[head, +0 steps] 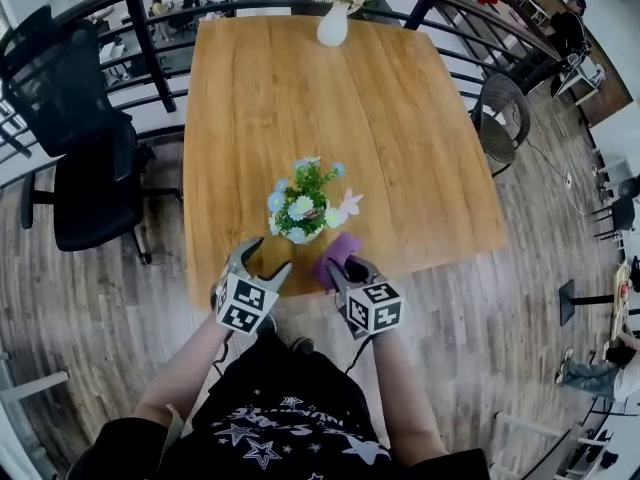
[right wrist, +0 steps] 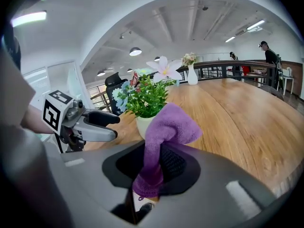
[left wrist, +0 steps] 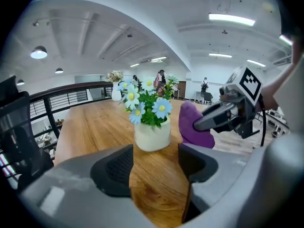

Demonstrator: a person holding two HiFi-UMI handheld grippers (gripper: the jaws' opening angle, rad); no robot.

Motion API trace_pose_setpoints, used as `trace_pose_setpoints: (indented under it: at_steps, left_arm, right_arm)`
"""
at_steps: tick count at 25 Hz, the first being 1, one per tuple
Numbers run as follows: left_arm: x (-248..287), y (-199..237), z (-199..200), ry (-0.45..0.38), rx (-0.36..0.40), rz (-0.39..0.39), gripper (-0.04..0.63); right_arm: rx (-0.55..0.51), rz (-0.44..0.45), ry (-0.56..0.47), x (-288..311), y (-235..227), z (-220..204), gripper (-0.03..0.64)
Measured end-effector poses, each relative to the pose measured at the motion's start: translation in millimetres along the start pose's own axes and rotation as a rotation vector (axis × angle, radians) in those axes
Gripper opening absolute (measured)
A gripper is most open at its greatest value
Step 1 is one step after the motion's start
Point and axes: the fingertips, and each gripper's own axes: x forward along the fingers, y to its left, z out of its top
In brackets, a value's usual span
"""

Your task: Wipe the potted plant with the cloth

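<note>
The right gripper (right wrist: 152, 164) pinches the purple cloth (right wrist: 168, 125) between its pads. The cloth's long axis runs up out of the grip along the jaws. Its bunched top folds forward toward the plant (right wrist: 148, 101), and a short tail hangs below the pads. The plant stands upright on the table (head: 400, 138), just ahead and left of this gripper, close beside the cloth but apart from it. The left gripper (left wrist: 154, 163) has its jaws spread with nothing between them, the pot just ahead of the gap.
</note>
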Motion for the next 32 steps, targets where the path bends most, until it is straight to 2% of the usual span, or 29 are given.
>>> trace_pose_setpoints:
  at_steps: [5, 10, 23, 32]
  left_arm:
    - [-22, -1, -2, -0.011, -0.042, 0.042, 0.308]
    - [-40, -13, -1, -0.025, -0.045, 0.079, 0.308]
    - [-103, -65, -8, -0.074, -0.026, 0.133, 0.284]
    - [-149, -101, 0, -0.146, -0.017, 0.142, 0.247]
  right_arm:
    - [0.026, 0.051, -0.022, -2, 10, 1, 0.083]
    - [0.012, 0.089, -0.049, -9, 18, -1, 0.083]
    - [0.02, 0.099, -0.121, -88, 54, -40, 0.081]
    - [-0.039, 0.097, -0.202, -143, 91, -34, 0.08]
